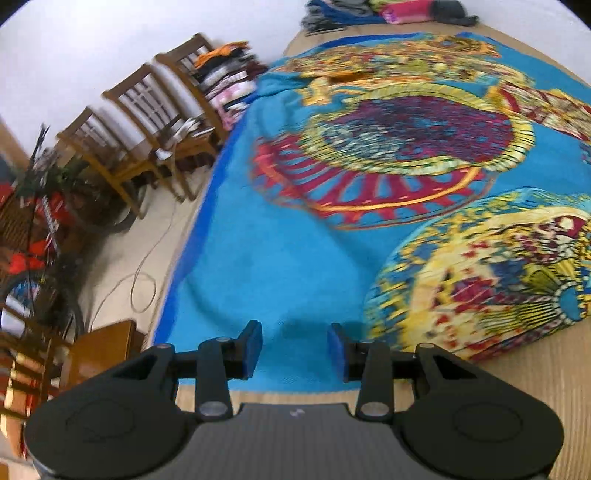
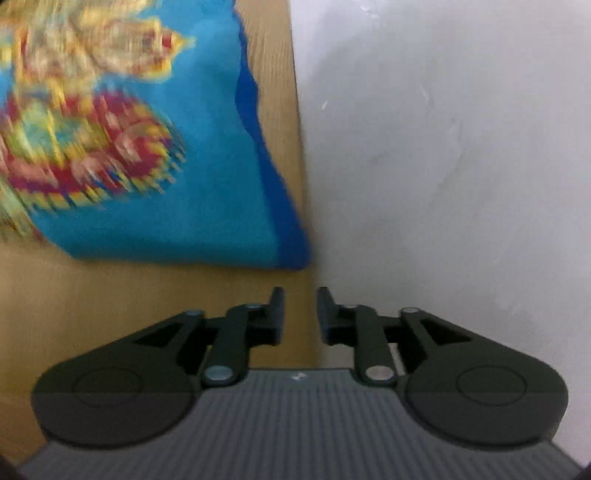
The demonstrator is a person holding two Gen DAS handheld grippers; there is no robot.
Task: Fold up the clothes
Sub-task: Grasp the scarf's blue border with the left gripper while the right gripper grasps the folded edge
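A large turquoise cloth (image 1: 295, 251) with yellow, red and purple round patterns lies spread over a tan surface (image 1: 546, 373). One part of it is folded over at the right (image 1: 491, 277). My left gripper (image 1: 294, 347) hovers over the cloth's near edge, open, with nothing between its blue pads. In the right wrist view a corner of the same cloth (image 2: 207, 206) lies just beyond my right gripper (image 2: 300, 306). That gripper is open with a narrow gap, empty, above the tan surface (image 2: 110, 295) at its right edge.
Three wooden chairs (image 1: 147, 122) stand at the left, the far one stacked with folded clothes (image 1: 229, 81). More clothes (image 1: 388, 11) lie at the far end. A cable (image 1: 144, 273) runs on the floor. A white wall (image 2: 443, 147) borders the surface on the right.
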